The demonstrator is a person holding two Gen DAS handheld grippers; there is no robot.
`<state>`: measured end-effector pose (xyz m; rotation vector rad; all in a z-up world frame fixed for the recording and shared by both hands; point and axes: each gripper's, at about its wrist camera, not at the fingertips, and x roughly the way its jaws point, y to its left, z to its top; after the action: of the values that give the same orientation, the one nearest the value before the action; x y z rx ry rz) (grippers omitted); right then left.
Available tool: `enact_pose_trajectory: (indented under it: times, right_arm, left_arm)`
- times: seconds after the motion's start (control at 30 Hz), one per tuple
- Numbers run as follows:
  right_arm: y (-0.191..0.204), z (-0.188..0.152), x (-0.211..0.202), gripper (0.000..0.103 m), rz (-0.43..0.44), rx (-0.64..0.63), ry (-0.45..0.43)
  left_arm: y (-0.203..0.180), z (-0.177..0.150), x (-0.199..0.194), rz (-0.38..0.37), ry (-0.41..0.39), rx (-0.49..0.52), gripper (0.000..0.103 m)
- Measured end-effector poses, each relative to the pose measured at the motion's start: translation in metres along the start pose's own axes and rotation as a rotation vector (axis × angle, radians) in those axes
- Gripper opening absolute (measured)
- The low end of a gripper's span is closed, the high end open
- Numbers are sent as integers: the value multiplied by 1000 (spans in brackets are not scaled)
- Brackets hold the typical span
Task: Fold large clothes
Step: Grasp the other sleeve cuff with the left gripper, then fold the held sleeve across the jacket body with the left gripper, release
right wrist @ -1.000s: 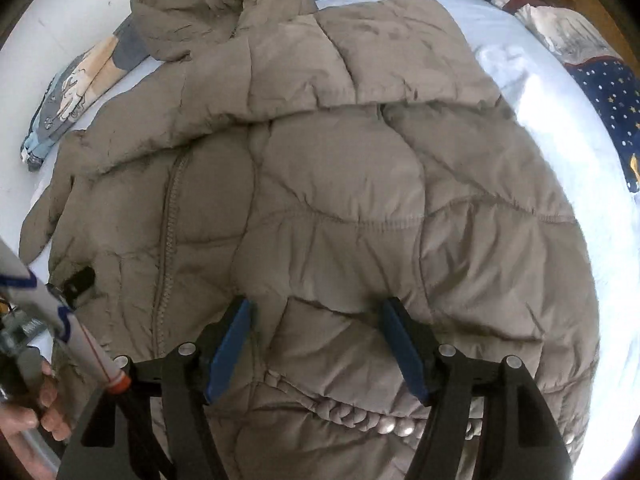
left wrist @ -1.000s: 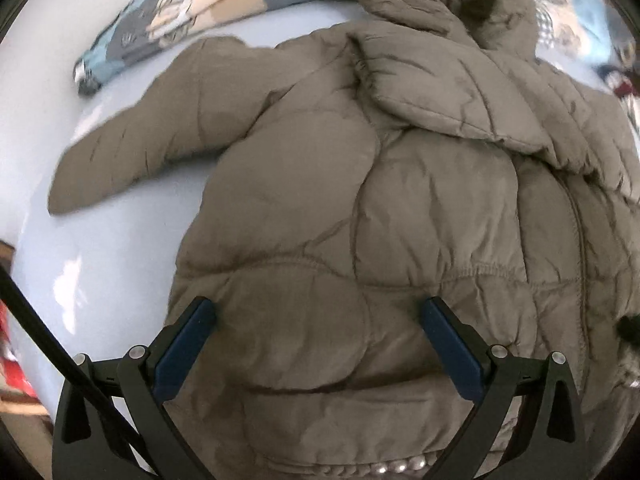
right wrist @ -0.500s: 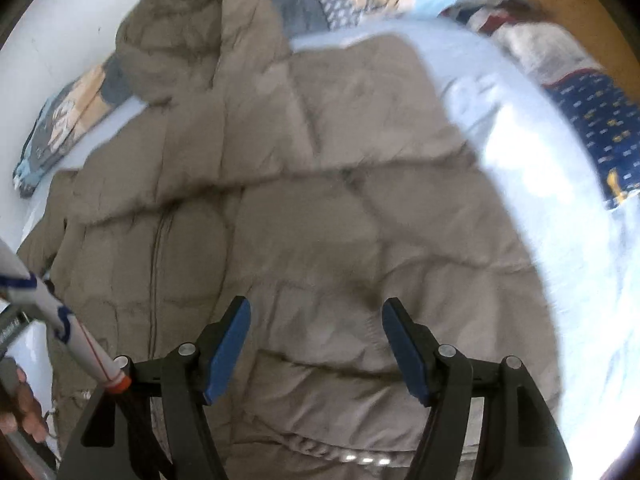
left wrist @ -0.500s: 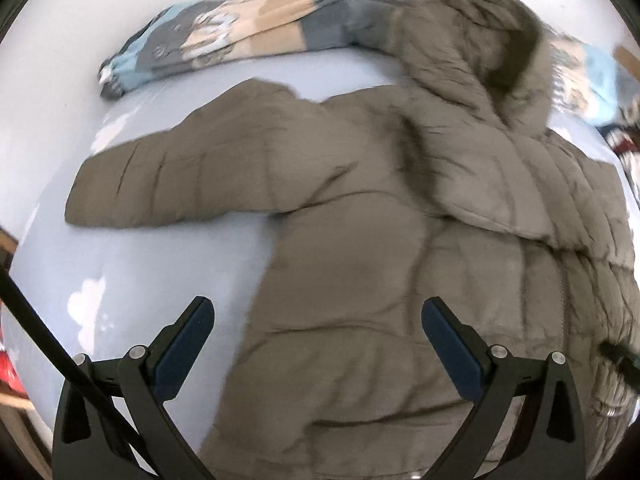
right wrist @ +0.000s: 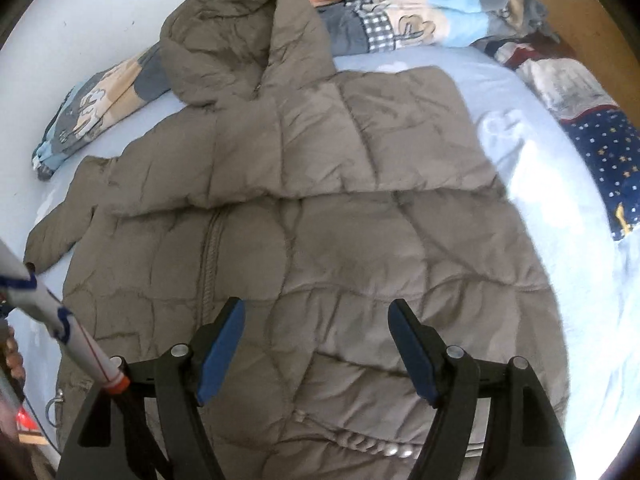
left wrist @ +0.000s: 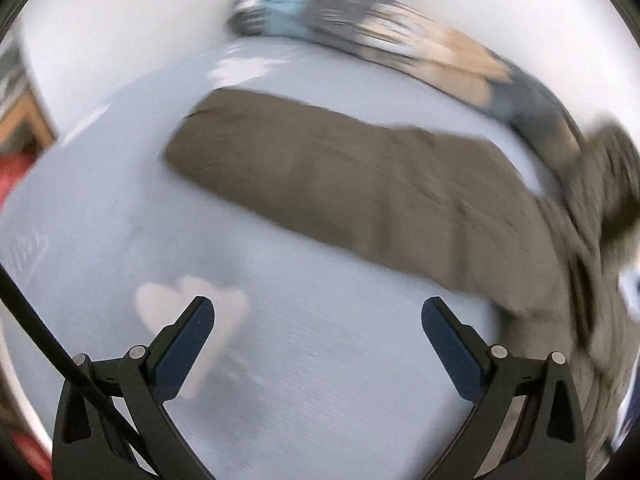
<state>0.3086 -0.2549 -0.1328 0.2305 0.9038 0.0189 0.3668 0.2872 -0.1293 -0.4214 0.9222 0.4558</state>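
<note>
Right wrist view: one padded khaki coat, hooded, lying flat on a pale blue bed sheet. Hood at the far end, hem with its row of snaps nearest. One sleeve already folded across the chest; the other sleeve sticks out to the left, unfolded.

Right gripper: blue pads, jaws parting further at this moment, nothing between them. It hangs above the lower body of the coat, and more of the coat shows beneath it than a second ago, so it has lifted clear.

Left wrist view: heavily smeared by motion. A second ago this camera looked down on the coat's body; now it looks at bare sheet and the outstretched sleeve, which runs from the cuff at far left to the shoulder at right. Left gripper: jaws spread wide, empty, over bare sheet just near of the sleeve, not touching it.

Other items: a rolled patterned blanket along the far edge by the white wall; a dark star-print cloth at right; part of a hand at the left edge.

Reading: the body appears smoothed and let go, and the left tool has swung out toward the loose sleeve. Likely next step is taking that sleeve and laying it across the chest. Folding is early, roughly a third done.
</note>
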Motion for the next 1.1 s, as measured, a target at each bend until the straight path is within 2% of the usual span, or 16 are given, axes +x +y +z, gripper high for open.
enact_pose_trajectory:
  times: [0.07,0.13,0.2,0.3,0.33,0.37,0.4,0.53,0.6,0.77,0.87,0.97,1.0,1.07,1.1]
  right_arm:
    - [2,-1,1,78,-7,-9,1]
    - [4,-1,2,78,-19,-13,-4]
    - [5,2,6,78,-18,-15,-3]
    - [7,2,9,78,-26,-17,-1]
    - [7,2,10,78,-24,-20,3]
    - [7,3,11,78,-24,-23,6]
    - [8,3,13,78,-25,-24,9]
    - [4,4,19,78,-33,-14,19]
    - [2,6,23,78,-31,-9,27]
    - [-1,8,27,78,-33,2,34]
    - [-1,9,29,78,-33,3,34]
    - [-1,9,31,78,-38,-3,35]
    - [-1,9,31,78,-39,-4,35]
    - [-3,9,31,78,-39,-2,34]
    - [-4,9,32,78,-43,1,33]
  left_arm:
    - [38,10,10,-21,13,-121,103]
    - [69,17,21,-35,61,-209,103]
    - [94,23,29,-99,95,-285,103]
    - [120,32,34,-235,74,-381,101]
    - [123,32,33,-257,65,-401,96]
    - [130,35,34,-280,48,-421,77]
    - [137,39,37,-302,39,-439,63]
    - [155,43,49,-374,-1,-530,59]
    - [161,44,57,-437,-10,-575,59]
    - [161,47,81,-430,-32,-627,59]
    - [162,45,89,-428,-90,-686,59]
    - [149,52,90,-401,-107,-650,59]
    - [143,54,89,-399,-112,-626,39]
    - [135,59,87,-391,-98,-573,14]
    - [132,60,82,-384,-112,-565,14]
